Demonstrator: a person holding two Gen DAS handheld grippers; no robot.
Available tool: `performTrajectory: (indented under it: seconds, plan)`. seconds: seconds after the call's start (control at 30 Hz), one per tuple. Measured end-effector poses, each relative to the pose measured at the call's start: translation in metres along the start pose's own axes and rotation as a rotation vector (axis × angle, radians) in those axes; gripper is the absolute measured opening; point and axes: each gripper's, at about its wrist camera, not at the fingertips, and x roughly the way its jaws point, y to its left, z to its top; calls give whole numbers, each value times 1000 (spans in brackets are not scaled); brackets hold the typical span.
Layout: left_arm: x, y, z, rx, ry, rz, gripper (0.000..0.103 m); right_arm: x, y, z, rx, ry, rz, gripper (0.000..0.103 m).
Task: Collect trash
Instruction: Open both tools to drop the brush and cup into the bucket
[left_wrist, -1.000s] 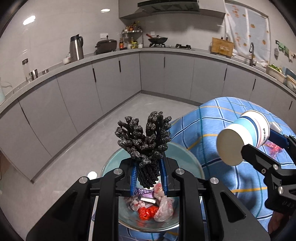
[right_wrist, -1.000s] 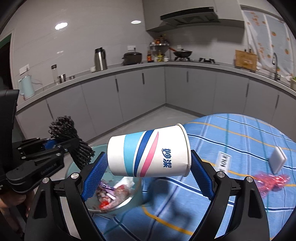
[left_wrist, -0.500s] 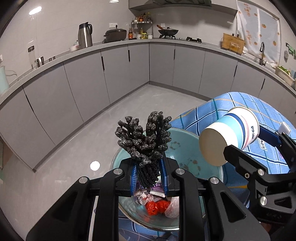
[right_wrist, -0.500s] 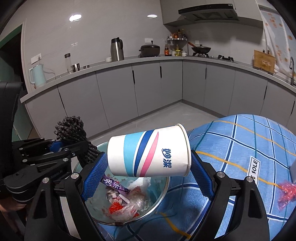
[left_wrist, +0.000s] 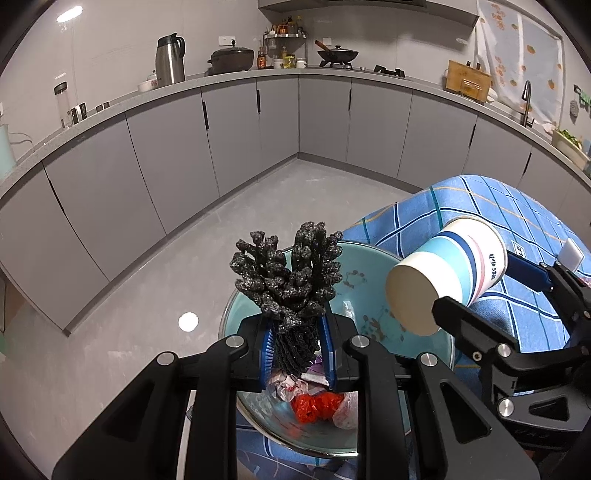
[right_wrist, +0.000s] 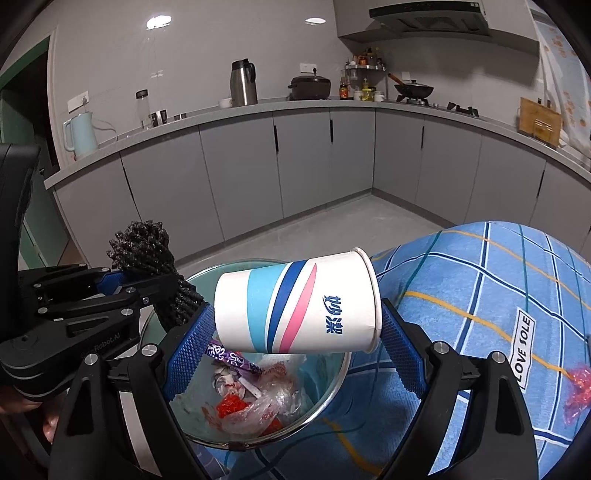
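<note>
Now, low in the frame of the left wrist view, the left gripper (left_wrist: 298, 349) pinches a black, bumpy, glittering bundle (left_wrist: 288, 273) between its blue pads; the bundle stands upright out of the narrow jaws, right above a teal bowl (left_wrist: 373, 266). The bowl sits at the edge of a blue checked tabletop (left_wrist: 480, 206) and holds crumpled trash (left_wrist: 314, 400): a red scrap, clear plastic, a purple wrapper.

At the right of that frame, the right gripper (right_wrist: 295, 332) carries a white paper cup (right_wrist: 295, 306) with blue and pink stripes. In the right wrist view the cup lies on its side at centre frame, its base pressed by the left pad and its rim by the right pad, jaws spread wide around it. It hangs above the bowl's right side, apart from the trash below. At the far right edge a pink plastic scrap (right_wrist: 576, 384) lies on the cloth.
</note>
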Motion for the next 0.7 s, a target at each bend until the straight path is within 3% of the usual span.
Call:
performTrajectory:
  seconds: [0.23, 0.3, 0.33, 0.47, 0.57, 0.7]
  plan:
    - [5, 4, -1, -9, 13, 2, 25, 5, -3, -6, 8, 19, 22, 87]
    - [5, 4, -2, -8, 12, 11, 43, 5, -5, -6, 11, 19, 16, 87]
    - [5, 4, -2, -8, 9, 12, 46, 4, -6, -7, 15, 19, 16, 87]
    - [5, 2, -4, -4, 12, 8, 48, 0, -12, -8, 39, 12, 7, 88]
    - [6, 7, -5, -19, 10, 25, 58, -2, -15, -9, 52, 4, 30, 90]
    - [2, 12, -3, -26, -4, 45, 59, -5, -13, -8, 55, -2, 34, 90]
